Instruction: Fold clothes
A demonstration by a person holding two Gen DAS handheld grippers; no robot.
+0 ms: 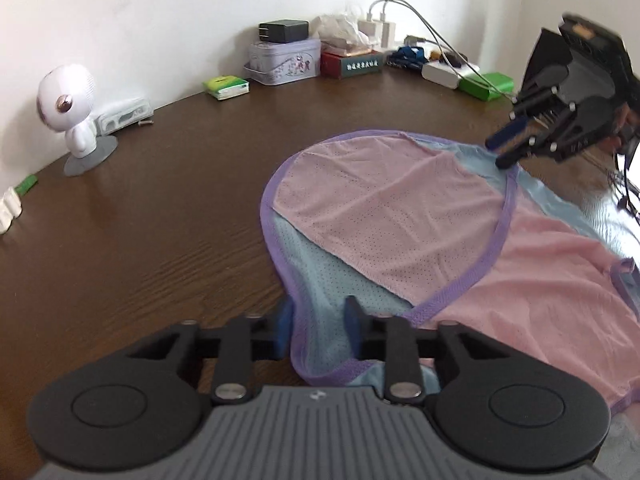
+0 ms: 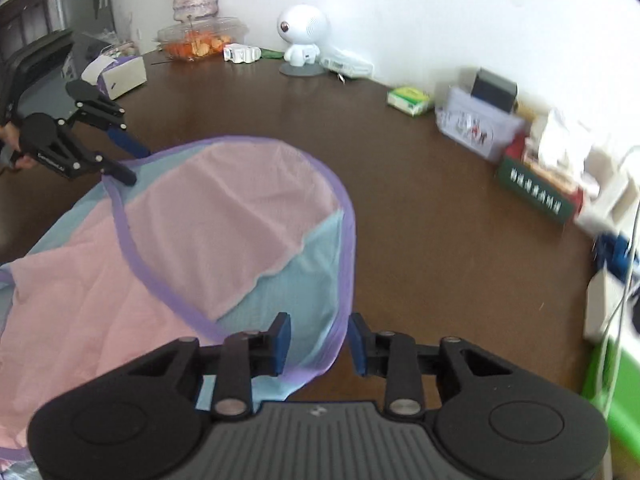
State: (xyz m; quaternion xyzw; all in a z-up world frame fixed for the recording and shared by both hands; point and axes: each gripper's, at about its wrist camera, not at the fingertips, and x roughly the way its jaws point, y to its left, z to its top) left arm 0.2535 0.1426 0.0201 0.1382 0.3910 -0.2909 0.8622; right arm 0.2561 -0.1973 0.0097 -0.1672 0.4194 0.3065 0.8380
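A pink and light-blue mesh garment (image 1: 404, 216) with purple trim lies on the dark wooden table (image 1: 160, 216), one rounded part folded over onto the rest. My left gripper (image 1: 318, 330) is open, its fingers either side of the garment's near purple edge. My right gripper (image 2: 318, 342) is open too, straddling the opposite trimmed edge of the garment (image 2: 224, 216). The right gripper shows in the left wrist view (image 1: 506, 148), at the garment's far corner. The left gripper shows in the right wrist view (image 2: 124, 160), at the far left edge.
Along the wall stand a white robot-shaped figure (image 1: 68, 108), a green tissue pack (image 1: 226, 86), a floral tin (image 1: 284, 62) with a black charger on it, a red-green box (image 1: 354, 64), chargers and cables. A vase and a fruit container (image 2: 196, 40) stand at the far end.
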